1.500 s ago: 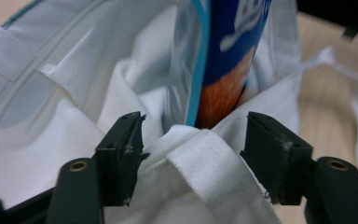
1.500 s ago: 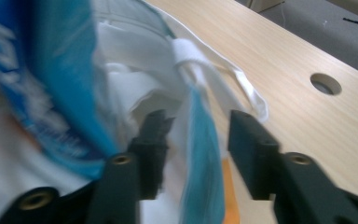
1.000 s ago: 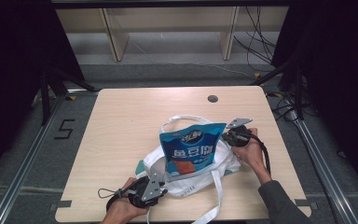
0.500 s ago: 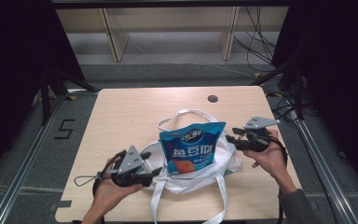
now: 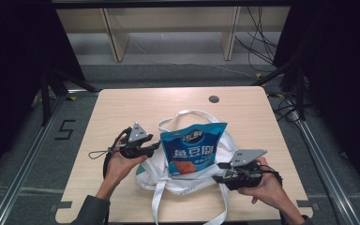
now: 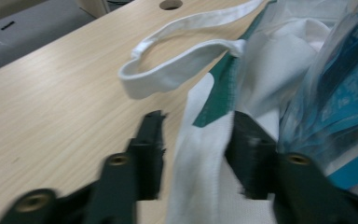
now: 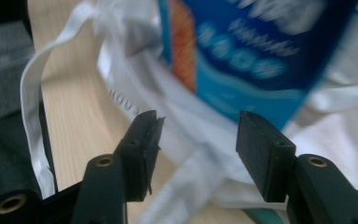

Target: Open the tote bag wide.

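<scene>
A white cloth tote bag (image 5: pixel 187 183) lies on the wooden table (image 5: pixel 122 108), and a blue snack bag (image 5: pixel 193 149) stands out of its mouth. My left gripper (image 5: pixel 158 146) is at the bag's left edge. In the left gripper view its jaws (image 6: pixel 198 126) have just been closing around the tote's rim (image 6: pixel 200 154), with a gap still showing at one jaw. My right gripper (image 5: pixel 219 171) is at the bag's near right corner. Its jaws (image 7: pixel 198 121) have just been opening and stand wide, with white cloth (image 7: pixel 345 121) and the snack bag (image 7: pixel 251 46) beyond them.
One tote handle (image 6: pixel 177 70) loops over the table behind the bag, and two straps (image 5: pixel 158 206) hang towards the front edge. A round hole (image 5: pixel 213 99) sits near the table's far edge. Shelving and cables lie beyond the table.
My left gripper moved from the bag's near left corner farther up its left side. My right gripper came from the bag's far right corner to its near right corner and opened.
</scene>
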The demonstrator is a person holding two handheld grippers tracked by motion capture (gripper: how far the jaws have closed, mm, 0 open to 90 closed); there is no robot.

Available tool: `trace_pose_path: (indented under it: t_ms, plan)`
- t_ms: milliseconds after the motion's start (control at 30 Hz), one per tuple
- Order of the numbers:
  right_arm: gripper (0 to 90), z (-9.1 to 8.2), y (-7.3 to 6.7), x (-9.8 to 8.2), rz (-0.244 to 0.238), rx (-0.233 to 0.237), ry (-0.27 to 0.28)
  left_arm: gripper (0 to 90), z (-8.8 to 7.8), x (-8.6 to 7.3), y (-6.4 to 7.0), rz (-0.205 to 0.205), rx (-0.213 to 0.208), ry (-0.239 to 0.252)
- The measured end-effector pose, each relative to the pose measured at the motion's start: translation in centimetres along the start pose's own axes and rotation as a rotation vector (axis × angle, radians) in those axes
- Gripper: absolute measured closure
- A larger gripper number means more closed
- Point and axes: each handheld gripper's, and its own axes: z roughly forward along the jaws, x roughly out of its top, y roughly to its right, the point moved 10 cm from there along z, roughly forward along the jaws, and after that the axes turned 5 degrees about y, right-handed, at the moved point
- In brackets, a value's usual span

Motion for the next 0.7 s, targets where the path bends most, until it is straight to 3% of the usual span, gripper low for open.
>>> trace_pose_path:
  t_ms: [33,67,100,133,167,200,233,267,333,367,400,433,467,533,567,600,633,667,700]
  plan:
    - [49.0,0.4,-0.3,-0.4,0.0,-0.001,-0.027,69.9,0.6,-1.0,-0.4,-0.006,0.003,-0.021]
    - [49.4,1.0,-0.4,-0.9,-0.016,-0.005,-0.055,74.2,0.6,-1.0,-0.4,-0.006,0.003,-0.021]
    - [49.4,1.0,-0.4,-0.9,-0.016,-0.005,-0.055,74.2,1.1,-1.9,-1.1,0.026,0.021,-0.049]
    - [63.6,2.1,-0.6,-1.9,-0.042,-0.007,-0.1,78.3,1.8,-3.7,-1.7,-0.003,0.045,-0.086]
    - [63.6,2.1,-0.6,-1.9,-0.042,-0.007,-0.1,79.6,1.8,-3.7,-1.7,-0.003,0.045,-0.086]
    - [71.2,2.5,-0.3,-2.5,-0.064,-0.037,-0.121,79.6,2.2,-5.1,-2.4,0.031,0.048,-0.13]
    - [77.9,2.8,-0.2,-3.1,-0.071,-0.044,-0.138,80.5,2.4,-6.2,-2.4,-0.014,0.053,-0.16]
    - [80.6,3.3,-0.1,-3.9,-0.085,-0.045,-0.155,81.2,3.0,-7.9,-2.2,-0.062,0.01,-0.183]
    - [81.3,3.4,-0.3,-4.2,-0.084,-0.035,-0.165,81.5,3.2,-8.3,-2.1,-0.068,0.008,-0.192]
    - [81.7,3.6,-1.0,-4.9,-0.047,-0.001,-0.178,81.2,3.7,-8.8,-2.1,-0.086,-0.004,-0.196]
    - [81.7,3.6,-1.0,-4.9,-0.047,-0.001,-0.178,80.4,3.7,-8.8,-2.1,-0.086,-0.004,-0.196]
    - [81.9,4.0,-1.3,-5.4,-0.028,0.01,-0.178,80.4,3.9,-8.9,-2.2,-0.116,0.005,-0.186]
    - [82.0,4.6,-1.1,-5.7,-0.033,0.016,-0.147,79.9,3.8,-9.0,-2.2,-0.112,0.009,-0.199]
    - [81.8,4.4,-1.2,-5.6,-0.023,0.032,-0.166,73.8,3.5,-8.8,-2.2,-0.096,0.034,-0.206]
    - [79.1,4.4,-1.2,-5.5,-0.029,0.015,-0.171,67.1,3.2,-8.3,-2.5,-0.097,0.063,-0.193]
    - [79.1,4.4,-1.2,-5.5,-0.029,0.015,-0.171,67.1,2.8,-7.9,-2.8,-0.097,0.084,-0.184]
    - [75.1,4.3,-1.3,-5.4,-0.001,0.001,-0.176,60.0,2.1,-6.9,-3.1,-0.126,0.098,-0.144]
    - [66.2,3.3,-1.0,-4.5,0.013,-0.002,-0.151,52.0,0.8,-5.4,-3.0,-0.178,0.098,-0.071]
    - [66.2,3.3,-1.0,-4.5,0.013,-0.002,-0.151,51.4,0.8,-5.4,-3.0,-0.178,0.098,-0.071]
